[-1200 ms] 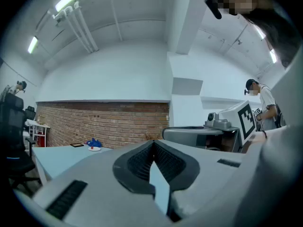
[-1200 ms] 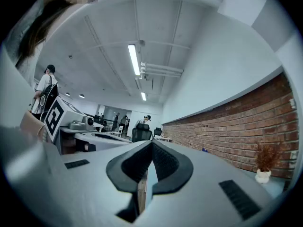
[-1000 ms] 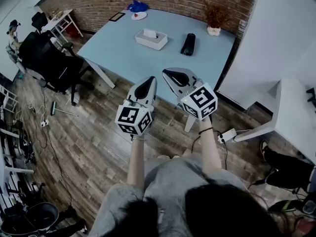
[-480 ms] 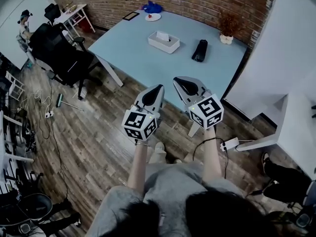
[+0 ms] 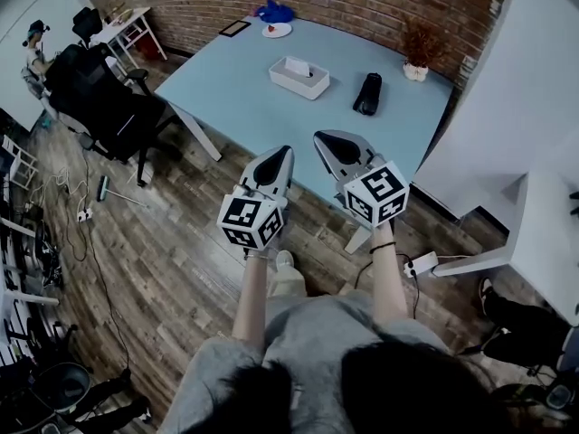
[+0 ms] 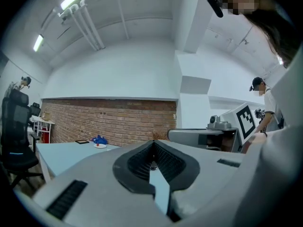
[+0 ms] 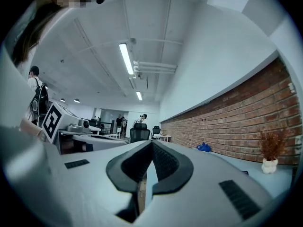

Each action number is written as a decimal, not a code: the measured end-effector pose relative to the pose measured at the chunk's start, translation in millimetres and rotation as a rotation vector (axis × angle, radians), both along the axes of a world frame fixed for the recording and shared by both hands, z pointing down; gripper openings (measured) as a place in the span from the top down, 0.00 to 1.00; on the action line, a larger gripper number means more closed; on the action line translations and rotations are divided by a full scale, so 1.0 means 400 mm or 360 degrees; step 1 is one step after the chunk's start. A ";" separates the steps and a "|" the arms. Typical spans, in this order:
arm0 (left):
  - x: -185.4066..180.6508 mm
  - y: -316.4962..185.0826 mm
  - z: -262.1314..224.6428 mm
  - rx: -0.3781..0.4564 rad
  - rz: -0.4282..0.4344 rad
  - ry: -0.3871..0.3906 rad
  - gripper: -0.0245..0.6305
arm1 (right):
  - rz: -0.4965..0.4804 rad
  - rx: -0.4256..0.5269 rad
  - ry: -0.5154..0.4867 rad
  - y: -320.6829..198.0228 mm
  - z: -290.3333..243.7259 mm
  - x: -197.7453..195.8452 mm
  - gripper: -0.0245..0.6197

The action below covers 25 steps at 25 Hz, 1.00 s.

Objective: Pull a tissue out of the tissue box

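Note:
The white tissue box (image 5: 299, 77), with a tissue standing up from its slot, rests in the middle of the light blue table (image 5: 244, 98), well ahead of both grippers. My left gripper (image 5: 282, 152) hangs over the wooden floor just short of the table's near edge, shut, nothing between its jaws. My right gripper (image 5: 324, 137) is beside it at the table's edge, shut and empty too. In the left gripper view the left gripper (image 6: 153, 143) has its jaw tips together. The right gripper (image 7: 151, 143) looks the same in its own view.
A black object (image 5: 366, 93) lies right of the box. A potted dry plant (image 5: 417, 66) stands at the far right corner, a blue thing (image 5: 276, 12) and a plate (image 5: 276, 30) at the far edge. A black office chair (image 5: 95, 89) stands left, a white desk (image 5: 543, 233) right.
Both grippers have edged forward toward the table's near edge, side by side. Both stay shut and empty.

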State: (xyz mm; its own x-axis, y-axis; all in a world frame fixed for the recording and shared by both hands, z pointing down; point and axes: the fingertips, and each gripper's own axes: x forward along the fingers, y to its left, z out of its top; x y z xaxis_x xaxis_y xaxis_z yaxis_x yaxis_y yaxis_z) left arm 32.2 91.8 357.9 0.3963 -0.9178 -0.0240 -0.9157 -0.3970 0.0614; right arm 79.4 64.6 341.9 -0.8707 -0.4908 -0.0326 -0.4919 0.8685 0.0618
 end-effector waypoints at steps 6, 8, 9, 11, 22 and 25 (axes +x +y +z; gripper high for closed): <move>-0.053 -0.084 -0.003 0.0006 0.0131 -0.0013 0.96 | 0.0028 -0.0027 0.0011 -0.081 0.009 -0.069 0.96; -0.073 -0.113 0.001 -0.0004 0.0162 -0.0012 0.96 | 0.0038 -0.0037 0.0009 -0.108 0.012 -0.089 0.96; -0.084 -0.129 0.005 -0.0010 0.0173 -0.0011 0.96 | 0.0049 -0.0041 0.0017 -0.122 0.015 -0.097 0.96; -0.109 -0.160 0.012 -0.0023 0.0192 0.0001 0.96 | 0.0077 -0.0060 0.0025 -0.151 0.025 -0.114 0.96; -0.215 -0.298 0.036 -0.0060 0.0367 0.0030 0.96 | 0.0230 -0.0085 0.0097 -0.281 0.045 -0.227 0.96; -0.253 -0.323 0.045 -0.0069 0.0396 0.0017 0.96 | 0.0268 -0.0099 0.0084 -0.312 0.048 -0.261 0.96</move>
State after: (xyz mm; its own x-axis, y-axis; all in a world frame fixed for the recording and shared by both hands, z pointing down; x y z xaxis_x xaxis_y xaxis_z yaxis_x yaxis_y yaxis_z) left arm -69.1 -37.5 375.8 0.6101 -0.7923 0.0079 -0.7894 -0.6069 0.0925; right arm -25.1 -60.2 360.9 -0.7757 -0.6294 0.0462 -0.6281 0.7771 0.0400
